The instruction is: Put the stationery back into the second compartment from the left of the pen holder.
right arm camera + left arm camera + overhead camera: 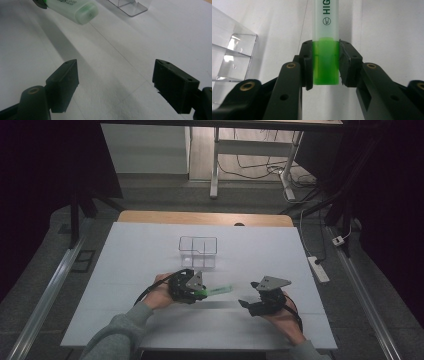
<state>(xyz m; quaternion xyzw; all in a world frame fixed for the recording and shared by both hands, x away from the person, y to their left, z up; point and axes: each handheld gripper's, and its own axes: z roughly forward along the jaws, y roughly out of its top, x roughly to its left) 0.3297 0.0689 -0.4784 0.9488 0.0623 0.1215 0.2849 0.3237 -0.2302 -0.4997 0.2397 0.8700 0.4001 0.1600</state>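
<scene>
High view: on the white table sheet (150,250) stands a clear plastic compartmented box (198,252); near it the left gripper (200,292) holds a green translucent highlighter pen (216,290) pointing towards the right gripper (248,295), which sits apart with nothing between its jaws. Left gripper view: the jaws clamp the pen's green end (325,62); black print on the pale barrel reads "HIG", the rest cut off; the box (234,52) stands at left. Right gripper view: the jaws are spread wide over bare sheet (112,75); the pen's cap end (80,10) hangs beyond them, the box's corner (130,6) beyond.

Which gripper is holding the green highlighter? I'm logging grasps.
The left gripper: its jaws clamp the green highlighter by its end. The right gripper is open and empty.
</scene>
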